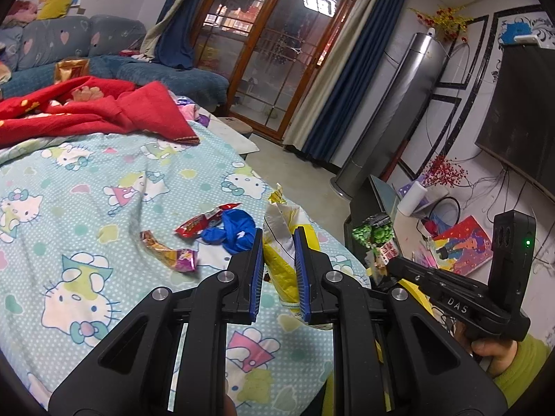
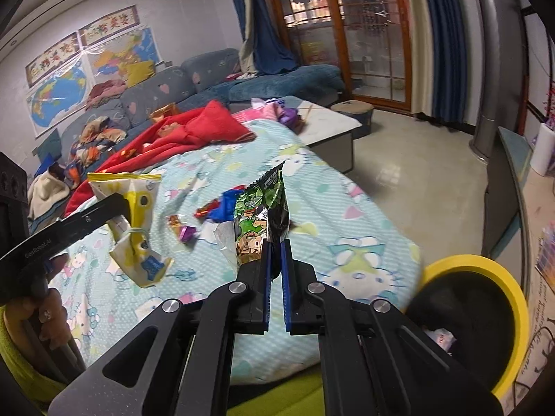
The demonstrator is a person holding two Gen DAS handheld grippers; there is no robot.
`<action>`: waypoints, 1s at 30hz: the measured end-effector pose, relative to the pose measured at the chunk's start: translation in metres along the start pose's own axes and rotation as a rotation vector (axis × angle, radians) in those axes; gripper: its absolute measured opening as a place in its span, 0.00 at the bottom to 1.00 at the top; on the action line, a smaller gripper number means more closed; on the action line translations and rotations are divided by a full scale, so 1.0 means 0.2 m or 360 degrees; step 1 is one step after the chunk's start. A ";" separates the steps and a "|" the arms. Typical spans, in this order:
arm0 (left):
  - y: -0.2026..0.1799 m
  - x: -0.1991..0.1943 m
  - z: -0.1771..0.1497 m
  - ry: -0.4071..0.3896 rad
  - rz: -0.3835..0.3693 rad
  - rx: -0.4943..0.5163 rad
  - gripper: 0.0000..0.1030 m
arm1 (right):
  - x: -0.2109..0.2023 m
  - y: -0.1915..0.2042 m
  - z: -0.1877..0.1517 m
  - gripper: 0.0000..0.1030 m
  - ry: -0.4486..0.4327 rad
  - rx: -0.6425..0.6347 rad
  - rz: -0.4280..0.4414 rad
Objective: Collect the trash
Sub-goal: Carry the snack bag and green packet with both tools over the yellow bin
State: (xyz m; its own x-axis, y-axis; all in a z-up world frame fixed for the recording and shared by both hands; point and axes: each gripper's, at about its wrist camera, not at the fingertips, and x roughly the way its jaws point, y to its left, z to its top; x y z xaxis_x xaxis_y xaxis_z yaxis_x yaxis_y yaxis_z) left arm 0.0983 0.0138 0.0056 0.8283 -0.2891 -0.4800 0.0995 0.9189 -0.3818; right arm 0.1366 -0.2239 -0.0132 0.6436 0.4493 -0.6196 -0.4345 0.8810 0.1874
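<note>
My left gripper (image 1: 277, 234) is shut on a yellow and white snack bag (image 1: 282, 242), held above the bed; the bag also shows in the right wrist view (image 2: 138, 222). My right gripper (image 2: 276, 244) is shut on a green and black snack bag (image 2: 262, 211), which also shows in the left wrist view (image 1: 376, 239). On the Hello Kitty sheet (image 1: 104, 190) lie a red wrapper (image 1: 201, 223), a blue crumpled bag (image 1: 232, 230) and a gold and purple wrapper (image 1: 170, 251). A yellow-rimmed bin (image 2: 485, 267) with a black liner stands at the lower right.
A red blanket (image 1: 86, 111) lies at the head of the bed. A blue sofa (image 1: 69, 45) stands behind. A grey low table (image 2: 333, 124) and a stool (image 2: 353, 111) stand beyond the bed. A tall silver air conditioner (image 1: 392, 111) and a cluttered desk (image 1: 433, 228) are to the right.
</note>
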 end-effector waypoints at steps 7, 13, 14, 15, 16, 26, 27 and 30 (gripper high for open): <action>-0.08 0.04 -0.01 0.0020 -0.0024 0.0049 0.11 | -0.08 -0.15 -0.04 0.05 -0.0023 0.0073 -0.0086; -0.16 0.08 -0.02 0.0044 -0.0052 0.0110 0.11 | -0.15 -0.25 -0.08 0.05 -0.0051 0.0118 -0.0182; -0.17 0.09 -0.02 0.0046 -0.0059 0.0120 0.11 | -0.15 -0.26 -0.08 0.05 -0.0054 0.0122 -0.0191; -0.18 0.09 -0.02 0.0048 -0.0064 0.0132 0.11 | -0.16 -0.28 -0.08 0.05 -0.0057 0.0127 -0.0200; -0.20 0.10 -0.02 0.0051 -0.0071 0.0148 0.11 | -0.16 -0.29 -0.09 0.05 -0.0060 0.0133 -0.0211; -0.34 0.19 -0.08 0.0108 -0.0142 0.0260 0.11 | -0.21 -0.39 -0.12 0.05 -0.0080 0.0186 -0.0283; -0.35 0.20 -0.08 0.0116 -0.0149 0.0269 0.11 | -0.21 -0.39 -0.13 0.05 -0.0081 0.0195 -0.0291; -0.39 0.23 -0.11 0.0136 -0.0170 0.0301 0.11 | -0.22 -0.43 -0.14 0.05 -0.0080 0.0217 -0.0312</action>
State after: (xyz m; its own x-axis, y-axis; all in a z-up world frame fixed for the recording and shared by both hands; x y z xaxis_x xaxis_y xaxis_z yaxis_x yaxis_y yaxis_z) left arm 0.1158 -0.0776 -0.0035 0.7586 -0.4016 -0.5131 0.2923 0.9135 -0.2830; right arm 0.1284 -0.3225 -0.0231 0.7391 0.2716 -0.6164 -0.2113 0.9624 0.1708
